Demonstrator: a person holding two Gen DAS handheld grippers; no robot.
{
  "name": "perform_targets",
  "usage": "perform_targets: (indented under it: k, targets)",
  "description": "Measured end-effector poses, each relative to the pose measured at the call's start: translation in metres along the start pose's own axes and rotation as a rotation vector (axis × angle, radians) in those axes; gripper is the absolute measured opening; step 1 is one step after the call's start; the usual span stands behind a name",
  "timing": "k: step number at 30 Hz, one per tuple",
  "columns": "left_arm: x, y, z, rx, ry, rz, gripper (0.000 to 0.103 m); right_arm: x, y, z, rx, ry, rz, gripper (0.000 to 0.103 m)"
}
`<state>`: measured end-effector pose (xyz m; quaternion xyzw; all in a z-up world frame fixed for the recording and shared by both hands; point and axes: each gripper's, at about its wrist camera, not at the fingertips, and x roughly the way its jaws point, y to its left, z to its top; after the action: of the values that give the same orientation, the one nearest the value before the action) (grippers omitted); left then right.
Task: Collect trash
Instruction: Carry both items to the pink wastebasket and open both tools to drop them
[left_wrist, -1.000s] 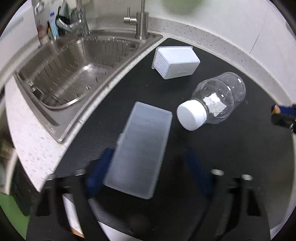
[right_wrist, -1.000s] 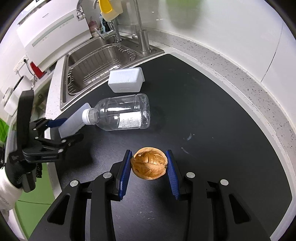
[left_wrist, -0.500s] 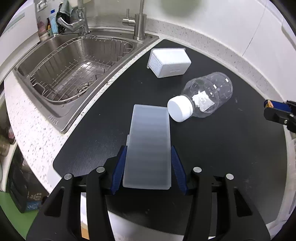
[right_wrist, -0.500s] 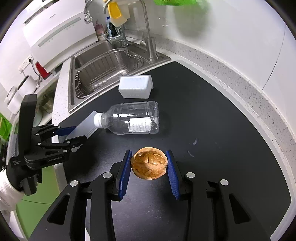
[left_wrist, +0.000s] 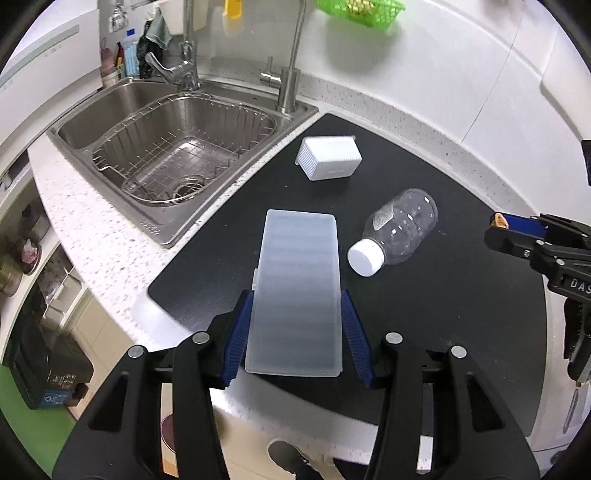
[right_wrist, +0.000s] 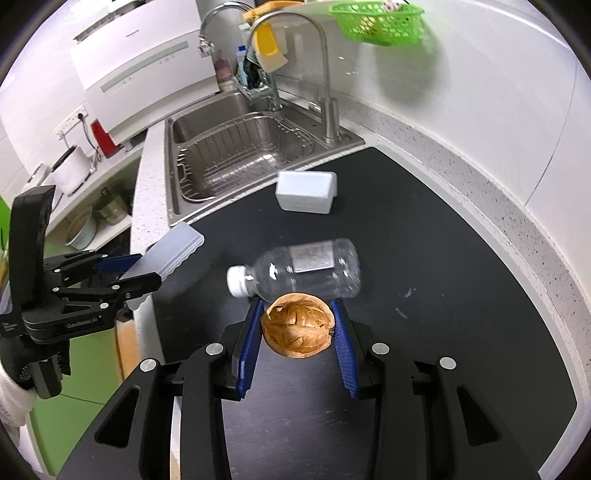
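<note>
My left gripper (left_wrist: 295, 332) is shut on a flat translucent plastic lid (left_wrist: 297, 291) and holds it above the black mat's front edge; the lid also shows in the right wrist view (right_wrist: 166, 254). My right gripper (right_wrist: 295, 332) is shut on a crumpled brown ball (right_wrist: 297, 328) and holds it above the mat. A clear plastic bottle (left_wrist: 399, 229) with a white cap lies on its side on the mat, also in the right wrist view (right_wrist: 306, 267). A white plastic box (left_wrist: 328, 158) lies farther back, also in the right wrist view (right_wrist: 306, 192).
A black mat (left_wrist: 424, 295) covers the counter. A steel sink (left_wrist: 166, 155) with a wire rack and taps is at the back left. A green basket (right_wrist: 376, 22) hangs on the wall. The counter edge drops to the floor at the left.
Both grippers have risen and drawn back with their loads. The lid, lying on the mat a second ago, is now gripped and lifted. The bottle and box have not moved.
</note>
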<state>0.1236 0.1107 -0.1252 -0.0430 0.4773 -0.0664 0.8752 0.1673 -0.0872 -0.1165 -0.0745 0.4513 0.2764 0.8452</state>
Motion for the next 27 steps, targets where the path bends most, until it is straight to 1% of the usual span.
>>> perform_targets:
  k: [4, 7, 10, 14, 20, 22, 27]
  targets:
    - [-0.021, 0.010, -0.008, -0.032, -0.021, 0.001, 0.049, -0.005, 0.018, 0.001, -0.029, -0.009, 0.025, 0.036]
    - [-0.042, 0.021, -0.018, -0.061, -0.039, 0.015, 0.049, -0.008, 0.040, 0.005, -0.067, -0.019, 0.054, 0.036]
    - [-0.063, 0.037, -0.031, -0.099, -0.059, 0.039, 0.049, -0.007, 0.066, 0.010, -0.110, -0.026, 0.094, 0.036]
    - [-0.091, 0.063, -0.056, -0.156, -0.081, 0.081, 0.049, -0.002, 0.112, 0.015, -0.181, -0.029, 0.158, 0.036]
    - [-0.127, 0.117, -0.111, -0.287, -0.093, 0.165, 0.049, 0.017, 0.187, 0.013, -0.299, 0.001, 0.265, 0.036]
    - [-0.138, 0.137, -0.137, -0.343, -0.090, 0.198, 0.049, 0.029, 0.222, 0.009, -0.351, 0.024, 0.310, 0.036]
    - [-0.151, 0.179, -0.198, -0.468, -0.066, 0.256, 0.049, 0.059, 0.290, -0.008, -0.449, 0.090, 0.392, 0.036]
